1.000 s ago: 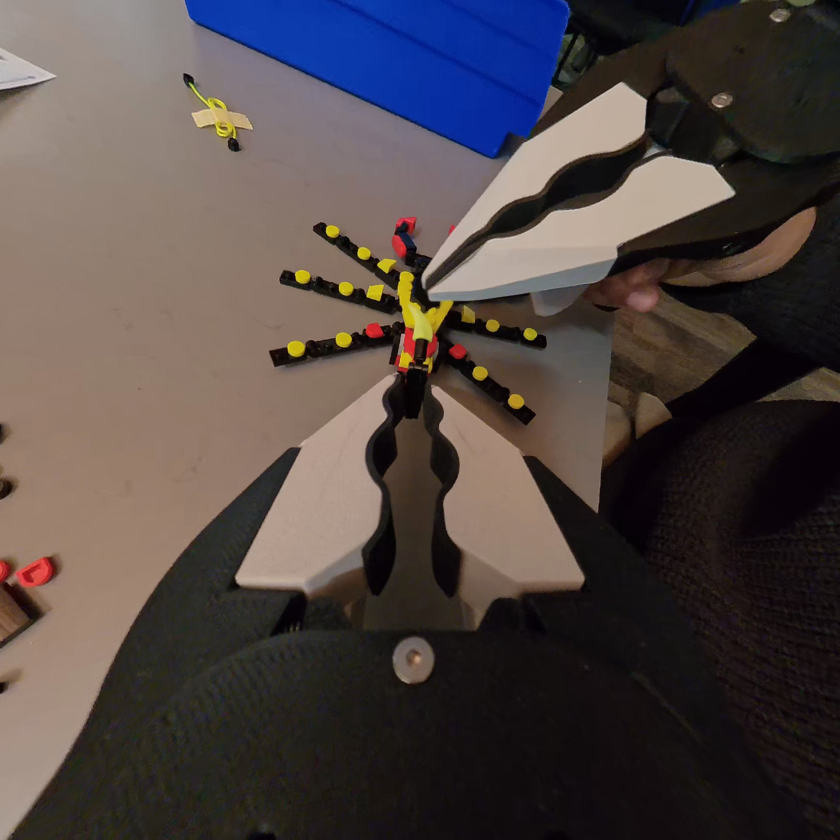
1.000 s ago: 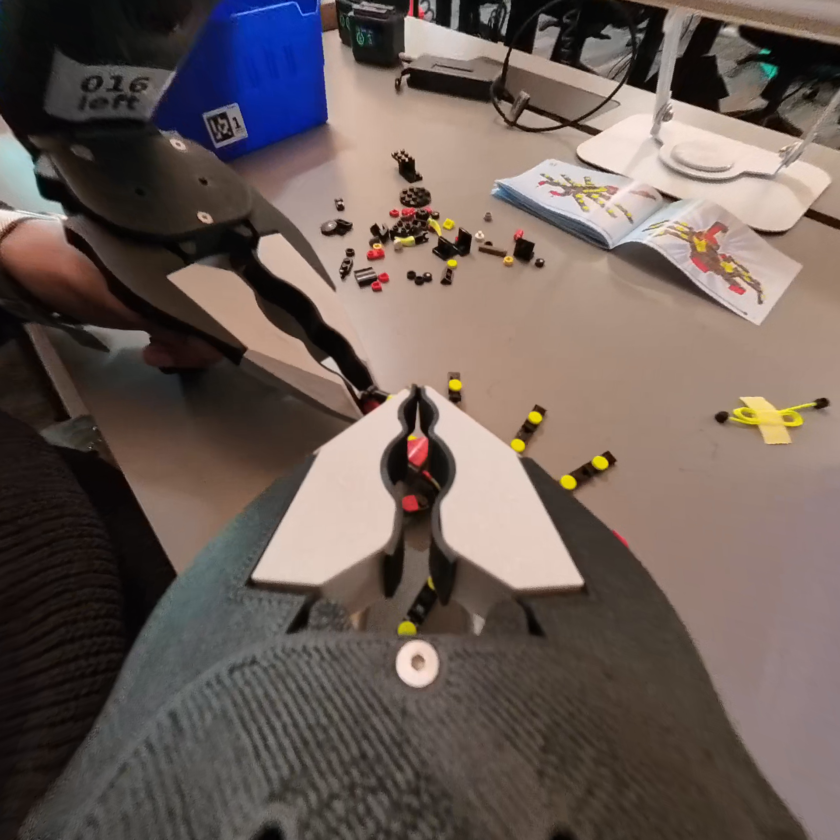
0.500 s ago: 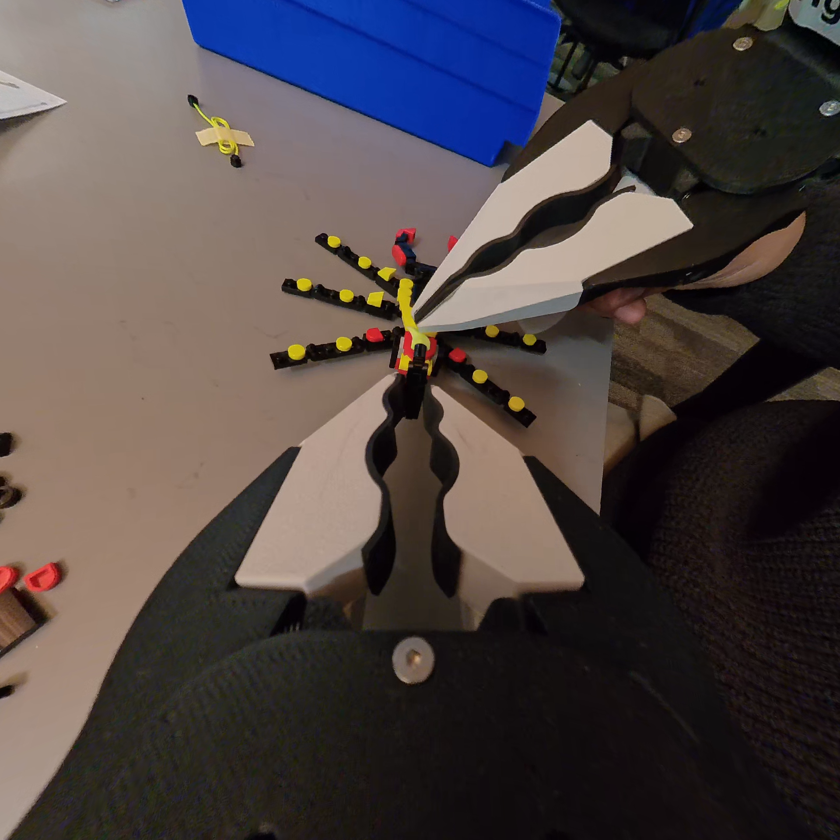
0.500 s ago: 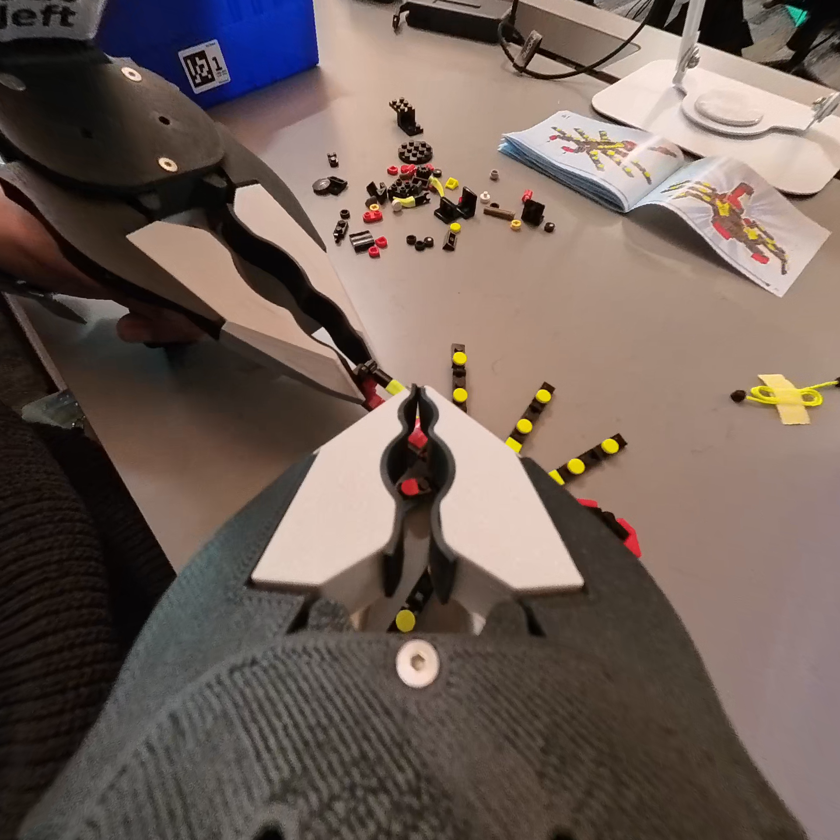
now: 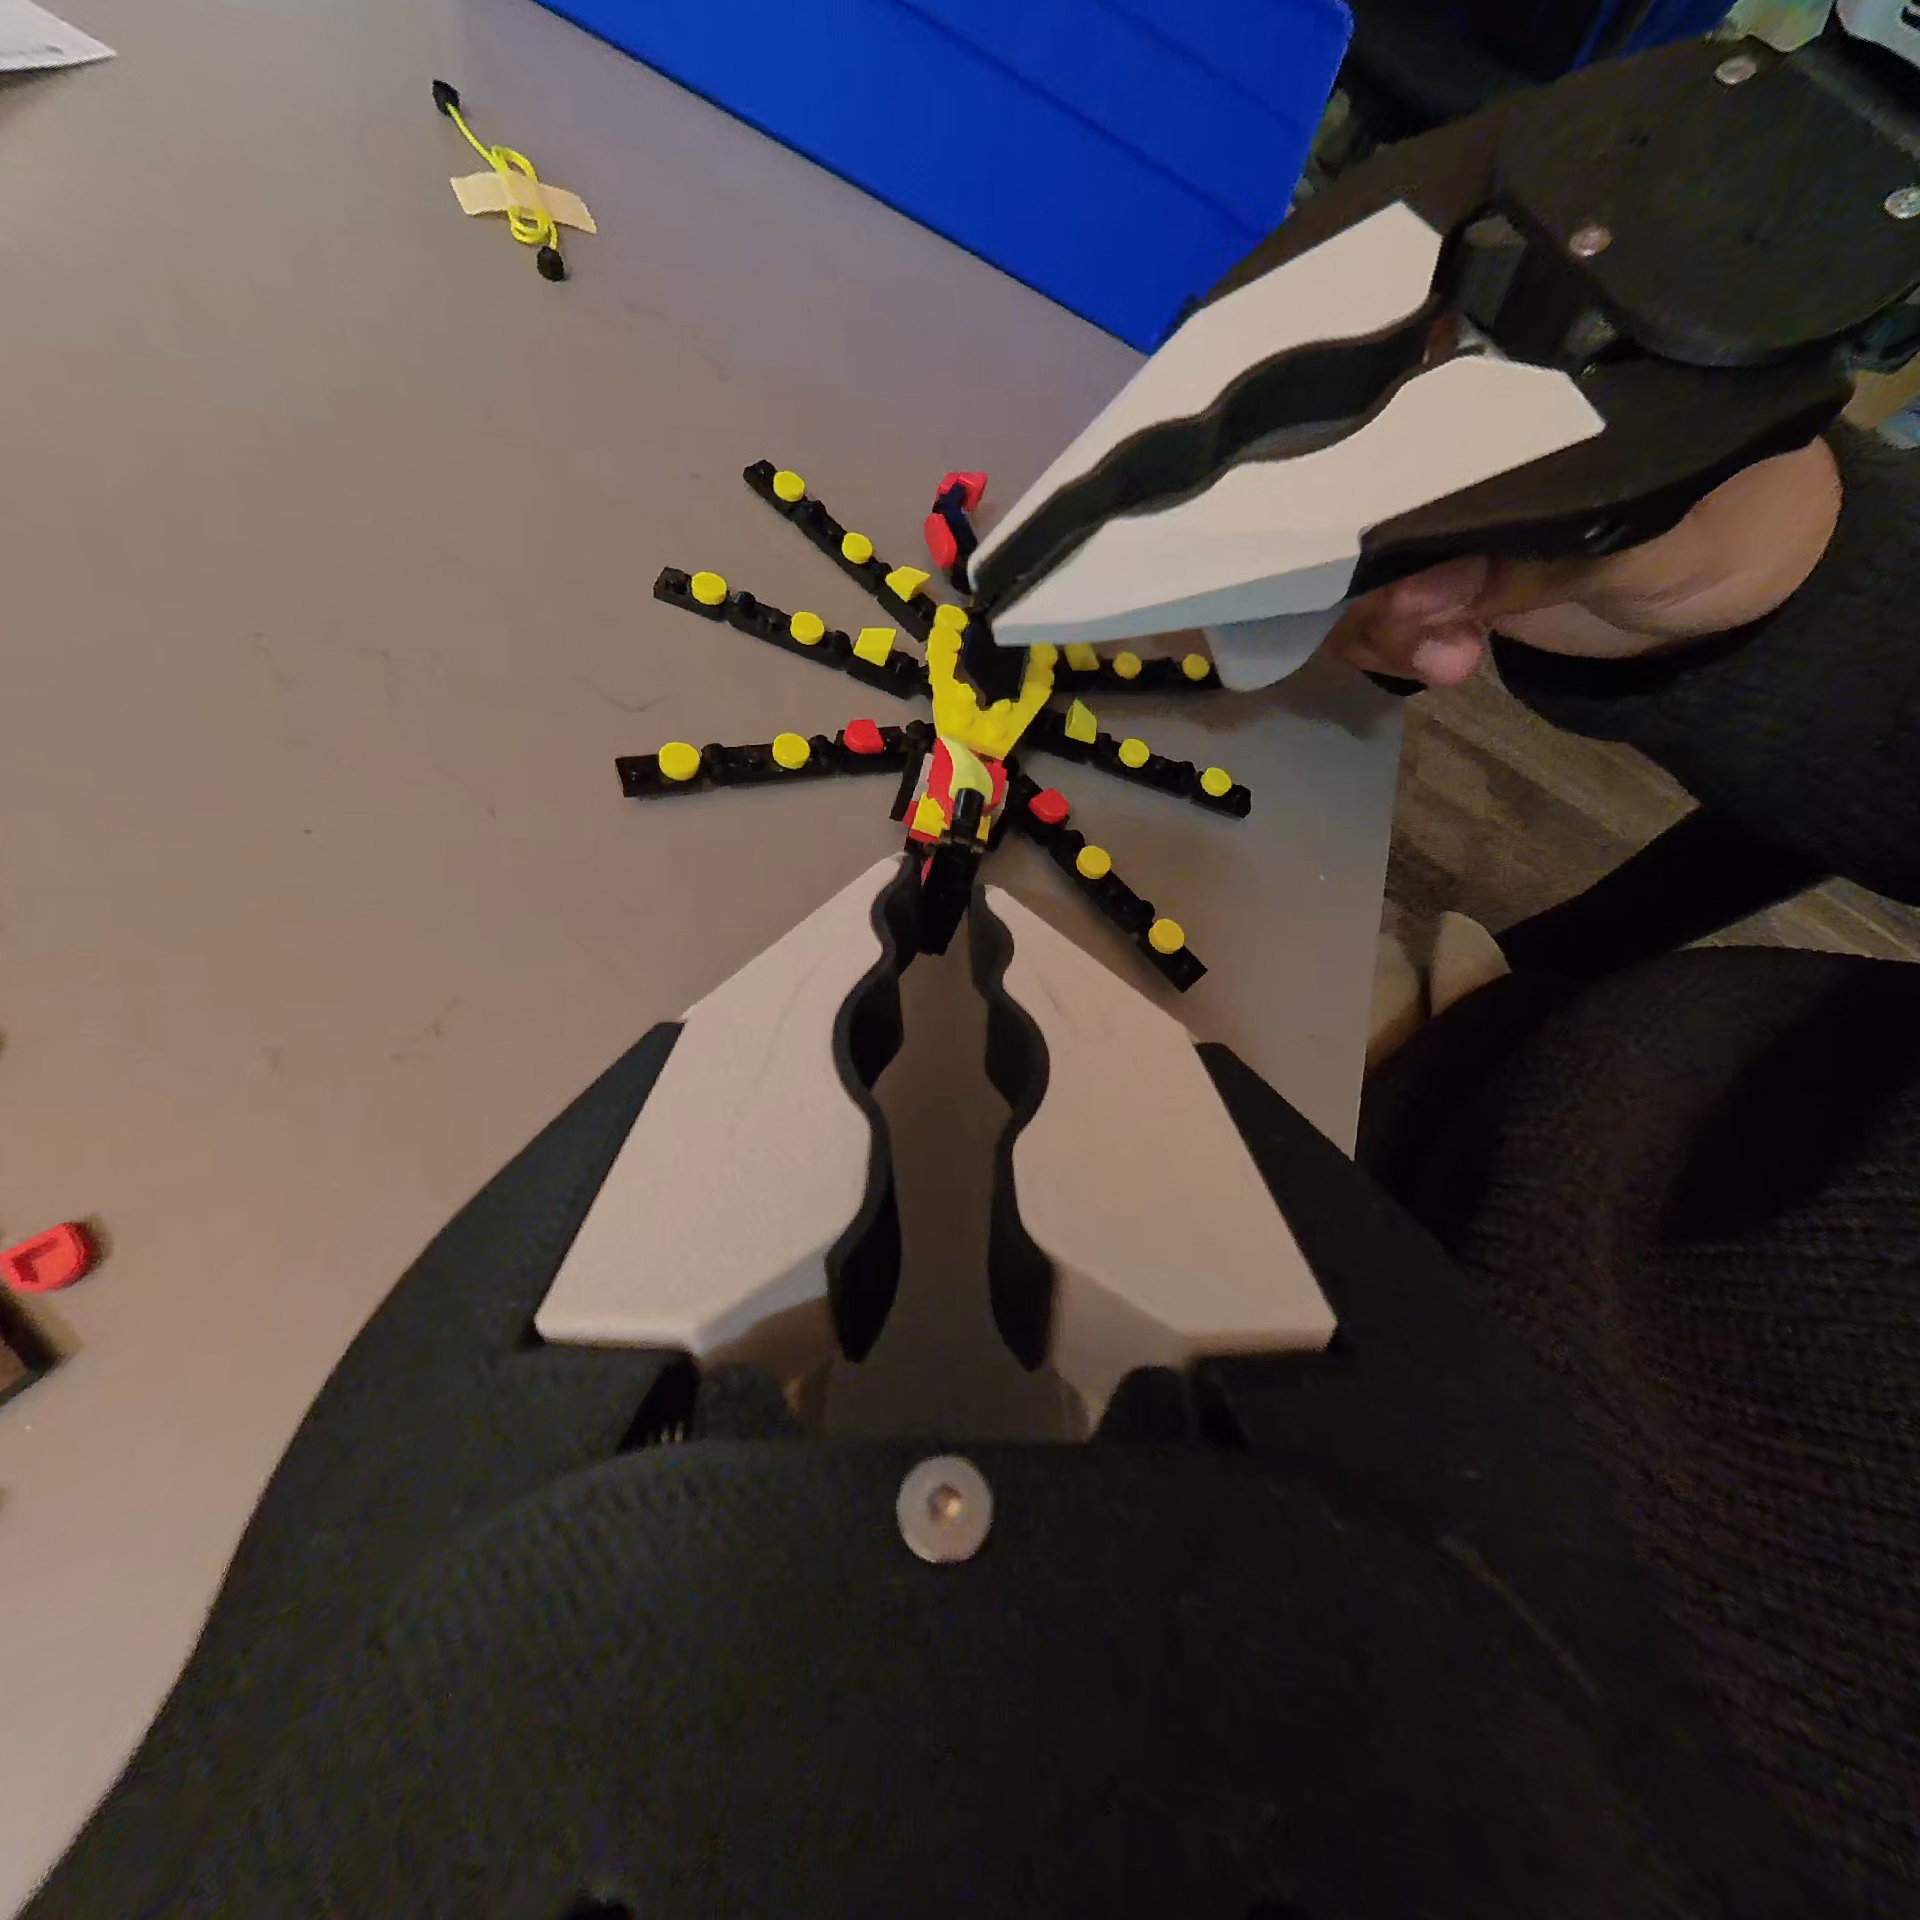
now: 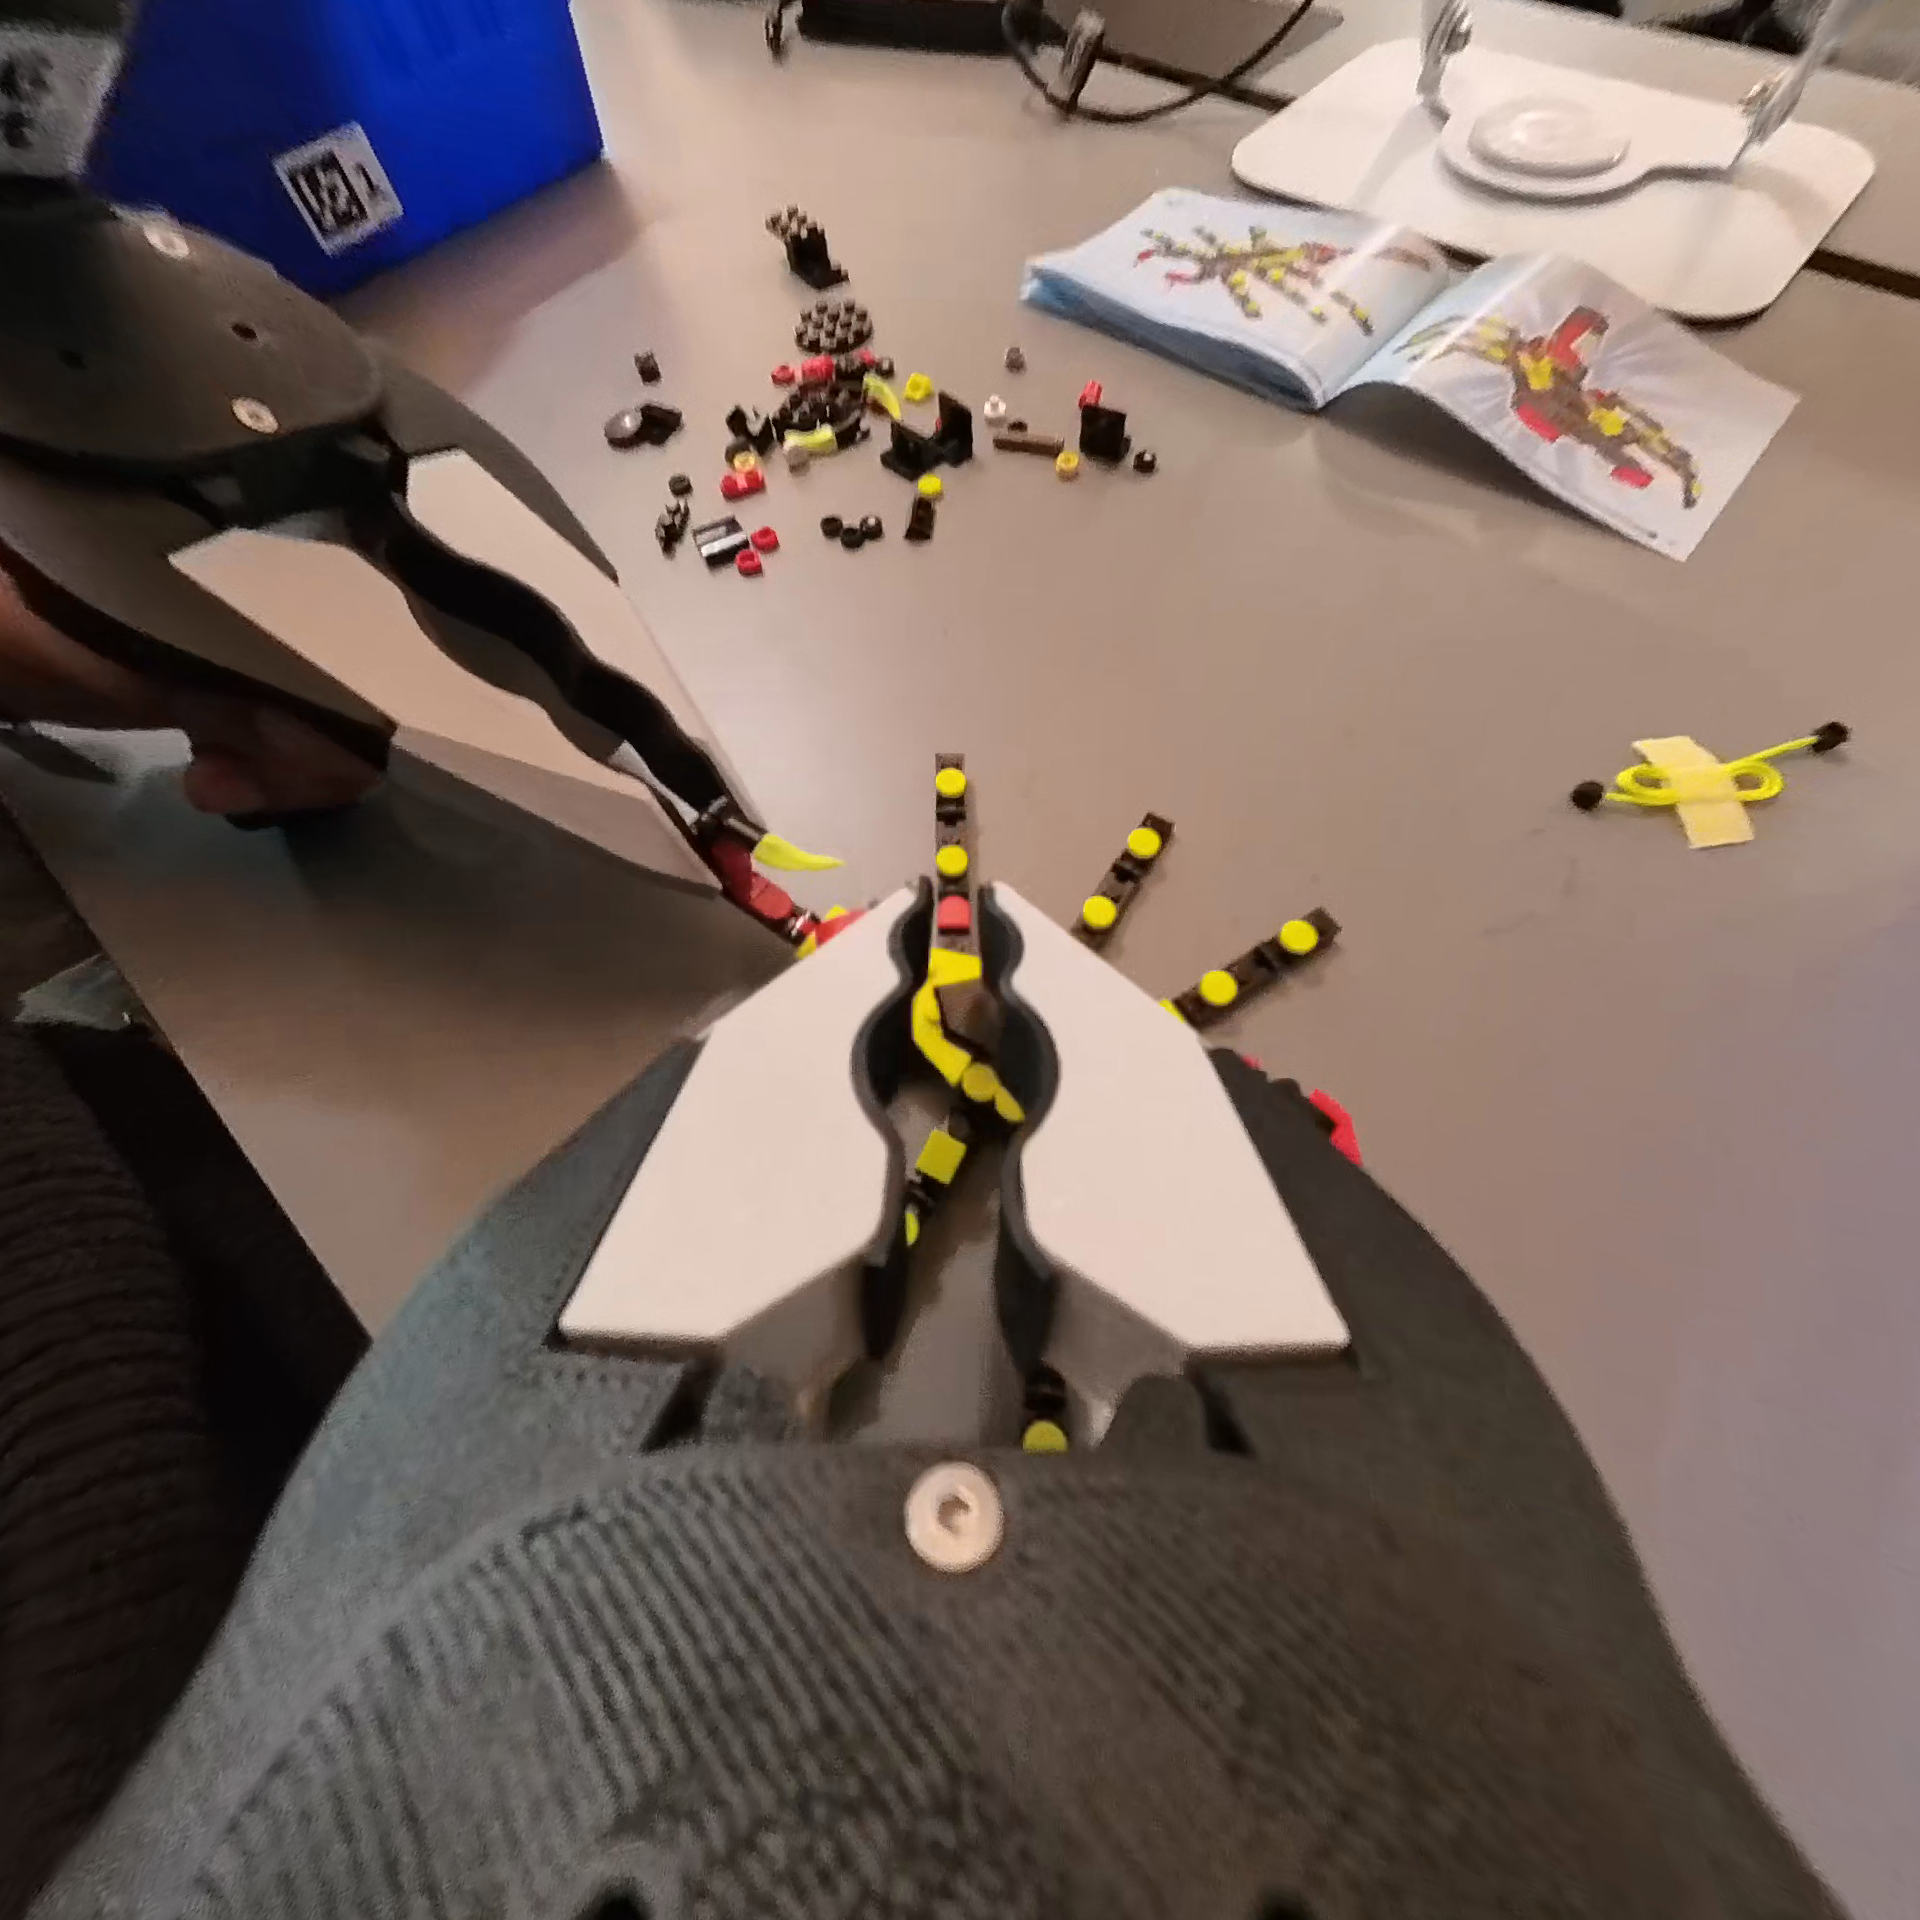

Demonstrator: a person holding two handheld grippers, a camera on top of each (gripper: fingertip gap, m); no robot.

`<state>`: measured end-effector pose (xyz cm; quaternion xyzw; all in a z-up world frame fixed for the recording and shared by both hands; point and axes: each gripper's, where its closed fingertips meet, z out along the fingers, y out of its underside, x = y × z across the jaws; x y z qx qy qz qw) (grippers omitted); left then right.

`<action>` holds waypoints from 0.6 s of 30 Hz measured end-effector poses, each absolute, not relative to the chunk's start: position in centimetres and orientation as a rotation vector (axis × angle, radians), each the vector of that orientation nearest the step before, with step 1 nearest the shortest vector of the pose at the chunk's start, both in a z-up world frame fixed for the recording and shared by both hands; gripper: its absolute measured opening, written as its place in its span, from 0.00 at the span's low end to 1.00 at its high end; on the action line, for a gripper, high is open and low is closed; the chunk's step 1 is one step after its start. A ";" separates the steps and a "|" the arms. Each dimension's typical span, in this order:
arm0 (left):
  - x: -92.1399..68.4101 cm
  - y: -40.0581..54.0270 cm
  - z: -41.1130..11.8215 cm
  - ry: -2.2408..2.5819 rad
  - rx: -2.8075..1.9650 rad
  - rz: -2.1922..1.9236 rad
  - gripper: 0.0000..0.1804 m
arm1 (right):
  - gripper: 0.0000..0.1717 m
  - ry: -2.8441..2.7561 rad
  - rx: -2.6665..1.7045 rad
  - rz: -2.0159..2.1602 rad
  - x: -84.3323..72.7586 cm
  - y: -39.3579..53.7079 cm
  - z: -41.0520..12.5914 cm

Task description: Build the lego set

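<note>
A brick creature with a red and yellow body and several black legs with yellow studs lies near the table's right edge. My left gripper is shut on its black tail end. The right wrist view shows the same grip, my left gripper pinching the red and black tail by a yellow-green claw. My right gripper hovers over the model's yellow middle with its jaws slightly parted and nothing pressed between them. In its own view my right gripper looks down on a black leg through the gap.
A blue bin stands behind the model. A taped yellow cord lies to the right. A pile of loose bricks, an open booklet and a white stand base lie farther off. The table edge is close. The grippers' ends are close to 6 cm from one another.
My right gripper was shut with its tips on the model's middle; its jaws have now parted a little and the tips have drawn back slightly. My left gripper keeps its grip on the tail.
</note>
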<state>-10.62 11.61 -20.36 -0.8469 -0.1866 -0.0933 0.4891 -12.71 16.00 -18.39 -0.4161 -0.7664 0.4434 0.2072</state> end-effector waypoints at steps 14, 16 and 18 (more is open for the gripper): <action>-10.2 11.4 -21.1 -0.474 -2.092 -0.284 0.04 | 0.05 -2.315 -1.043 1.107 -11.2 14.1 -20.9; -10.1 11.4 -21.1 -0.473 -2.094 -0.287 0.04 | 0.04 -2.315 -1.048 1.115 -11.2 14.1 -21.0; -10.1 11.3 -21.2 -0.475 -2.098 -0.288 0.04 | 0.04 -2.316 -1.064 1.129 -11.1 14.0 -21.0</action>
